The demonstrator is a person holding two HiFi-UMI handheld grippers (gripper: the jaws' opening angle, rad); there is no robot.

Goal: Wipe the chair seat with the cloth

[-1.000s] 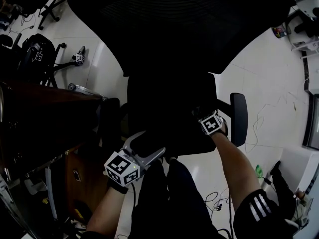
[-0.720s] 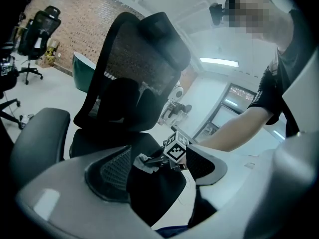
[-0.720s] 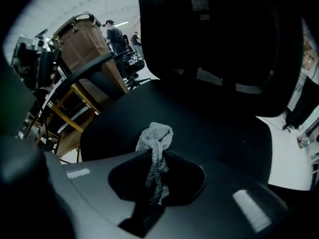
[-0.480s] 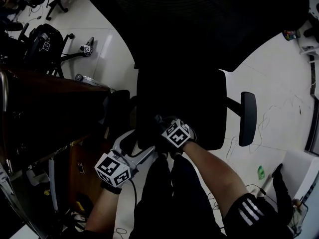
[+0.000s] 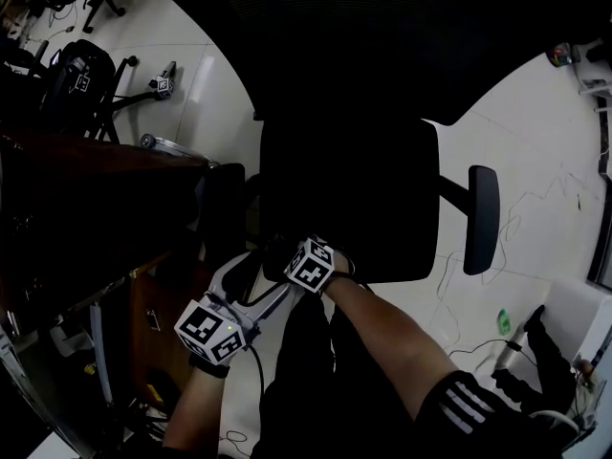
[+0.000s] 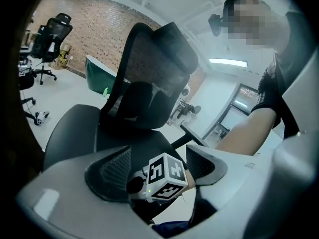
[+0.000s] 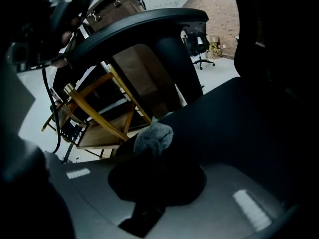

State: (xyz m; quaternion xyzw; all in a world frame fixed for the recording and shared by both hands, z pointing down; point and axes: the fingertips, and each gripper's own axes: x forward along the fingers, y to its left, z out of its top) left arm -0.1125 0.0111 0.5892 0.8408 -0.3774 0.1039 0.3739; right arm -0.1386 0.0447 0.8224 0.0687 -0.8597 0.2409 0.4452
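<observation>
While the right gripper [image 7: 152, 156] lies low over the black chair seat [image 5: 349, 199], its jaws are clamped tight on a small grey cloth [image 7: 152, 136]. A fuzzy tuft of the cloth sticks out past the jaw tips and touches the seat's edge. In the head view this gripper sits at the seat's 7 o'clock corner, with its black-and-white marker cube [image 5: 311, 264] facing up and a bare forearm [image 5: 382, 328] leading back toward 5 o'clock.

The left gripper [image 6: 157, 168] hangs just off that same corner, at about 7 o'clock from the right one. Its jaws are spread wide and pinch nothing. In the left gripper view the right gripper's cube shows in the gap between the two ribbed pads [image 6: 112, 171].

The chair's dark mesh backrest [image 5: 382, 36] fills the 12 o'clock part of the head view. One armrest [image 5: 481, 218] stands out at 3 o'clock from the seat. A brown wooden desk [image 5: 86, 208] stands at 9 o'clock, near the chair. White tiled floor [image 5: 535, 142] spreads around them.
</observation>
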